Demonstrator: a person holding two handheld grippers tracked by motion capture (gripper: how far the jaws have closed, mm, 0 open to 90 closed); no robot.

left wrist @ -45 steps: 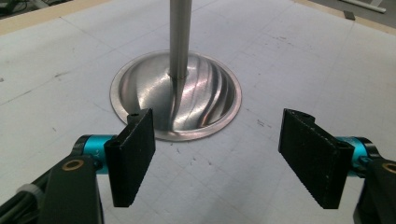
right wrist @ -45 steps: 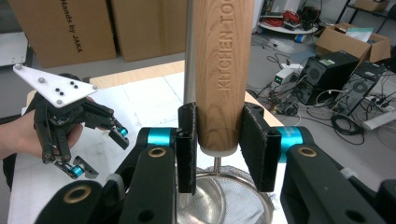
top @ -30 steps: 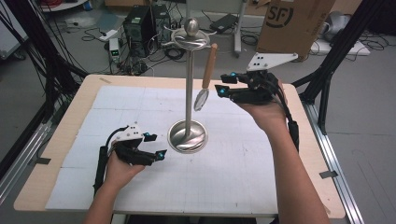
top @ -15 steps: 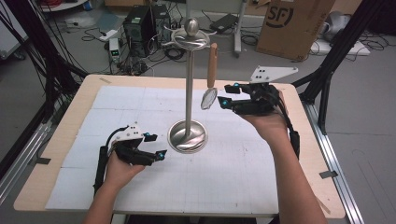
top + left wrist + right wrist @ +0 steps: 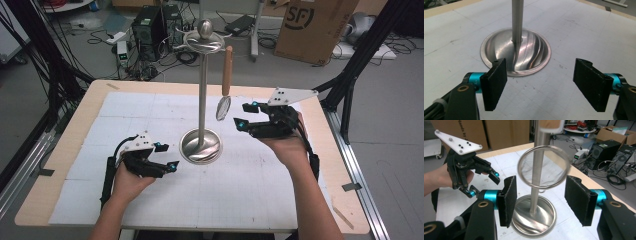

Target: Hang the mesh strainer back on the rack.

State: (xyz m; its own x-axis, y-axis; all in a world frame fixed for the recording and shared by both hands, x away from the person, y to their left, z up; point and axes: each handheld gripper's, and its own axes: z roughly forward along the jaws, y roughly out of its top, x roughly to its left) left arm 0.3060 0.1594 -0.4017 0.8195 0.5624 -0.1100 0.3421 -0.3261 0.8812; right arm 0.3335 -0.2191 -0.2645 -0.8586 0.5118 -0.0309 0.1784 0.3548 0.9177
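Your right gripper (image 5: 241, 115) has just been opening; the hanging strainer (image 5: 543, 167) sits between its parted fingers (image 5: 508, 200), untouched. The right gripper view reveals its mesh.

So the stand (image 5: 201, 145) sits about mid-bench (image 5: 90, 107), base flat on the mat (image 5: 240, 190), pole straight up. A strainer (image 5: 223, 107) hangs off the top ring on the stand's right side, well clear of the bench. Left claw (image 5: 167, 156) is down low just left of the base, near but not touching. Right claw (image 5: 245, 115) is higher up on the right, just beside the strainer. Boxes (image 5: 312, 25) and computers (image 5: 150, 25) are on the floor behind the bench.
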